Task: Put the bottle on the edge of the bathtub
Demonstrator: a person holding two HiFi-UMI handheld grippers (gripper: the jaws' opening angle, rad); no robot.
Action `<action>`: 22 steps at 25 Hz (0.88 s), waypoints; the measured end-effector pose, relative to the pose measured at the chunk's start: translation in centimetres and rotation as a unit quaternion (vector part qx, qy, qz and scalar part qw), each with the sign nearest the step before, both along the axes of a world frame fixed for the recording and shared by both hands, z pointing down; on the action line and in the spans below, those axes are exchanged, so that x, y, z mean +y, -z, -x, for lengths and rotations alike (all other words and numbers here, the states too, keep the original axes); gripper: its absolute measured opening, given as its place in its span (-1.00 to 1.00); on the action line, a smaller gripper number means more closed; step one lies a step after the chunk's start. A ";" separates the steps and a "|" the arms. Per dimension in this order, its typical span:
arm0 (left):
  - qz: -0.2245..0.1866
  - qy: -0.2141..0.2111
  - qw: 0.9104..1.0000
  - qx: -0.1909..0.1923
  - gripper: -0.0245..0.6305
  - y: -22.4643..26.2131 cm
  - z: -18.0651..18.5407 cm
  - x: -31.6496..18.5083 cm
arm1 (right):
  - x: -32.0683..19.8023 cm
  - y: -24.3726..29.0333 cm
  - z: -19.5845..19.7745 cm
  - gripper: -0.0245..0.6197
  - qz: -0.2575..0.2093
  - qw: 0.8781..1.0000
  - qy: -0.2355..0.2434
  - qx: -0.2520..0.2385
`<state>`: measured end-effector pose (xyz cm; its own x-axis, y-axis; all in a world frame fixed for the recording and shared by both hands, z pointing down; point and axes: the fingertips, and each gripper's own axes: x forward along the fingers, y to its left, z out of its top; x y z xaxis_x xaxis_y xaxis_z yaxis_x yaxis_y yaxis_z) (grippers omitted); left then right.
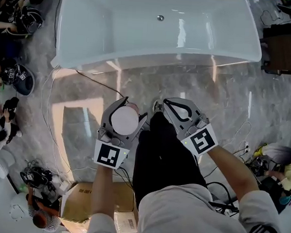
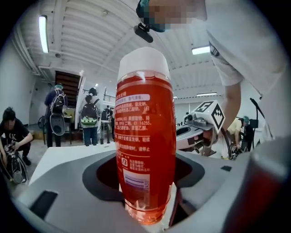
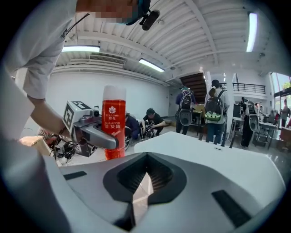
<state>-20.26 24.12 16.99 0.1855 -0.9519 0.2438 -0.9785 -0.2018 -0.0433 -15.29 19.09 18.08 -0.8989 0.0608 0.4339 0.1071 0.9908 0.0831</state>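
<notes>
The red shampoo bottle [image 2: 145, 136] stands upright, white cap up, clamped low on its body between the jaws of the left tool [image 1: 127, 111]. A hold that low and level looks chosen so that the base can go down flat on a ledge without the bottle tipping. In the head view it hangs over the marble floor [image 1: 225, 103], just in front of the person's legs. It is well apart from the white bathtub [image 1: 139, 57], whose near rim lies ahead, so by my reading the carry is under way and the placing is not yet done. The right tool [image 3: 141, 186] has its jaws together with nothing between them. It is held beside the left one at about the same height, probably just kept clear, since one grip is enough for a bottle this slim. The near rim looks broad and bare, which makes it the natural landing place. The glossy surface could let the base slide if the bottle is released at a tilt. By count there is one bottle, one bathtub with one round fitting [image 1: 161, 18] on its far inner wall, and two tools, one loaded and one empty. The left gripper view also shows at least three bystanders behind, two standing with backpacks and one crouching at the left edge.
</notes>
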 end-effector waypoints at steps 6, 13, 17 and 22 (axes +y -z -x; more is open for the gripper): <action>-0.001 -0.061 0.998 -0.014 -0.01 -2.3 -1.6 -5.7 | -4.9 -2.5 -1.8 -0.90 0.007 0.999 -0.052 -0.001; 0.003 -0.098 0.995 -0.012 -0.01 -9.2 -2.3 -10.2 | -10.3 -10.2 -3.0 -0.90 -0.004 0.997 -0.076 -0.005; 0.001 -0.123 0.992 -0.018 -0.01 -14.4 -2.0 -12.4 | -12.6 -16.1 -2.6 -0.90 -0.018 0.995 -0.103 -0.007; 0.008 -0.162 0.987 -0.010 -0.01 -20.8 -2.3 -13.0 | -12.9 -22.3 -3.2 -0.90 -0.022 0.995 -0.094 -0.007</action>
<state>-17.91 11.15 37.77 0.4737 -0.8397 0.2656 -0.8617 -0.5042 -0.0570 -12.11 6.14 40.36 -0.8984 -0.1270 0.4205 -0.0805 0.9887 0.1268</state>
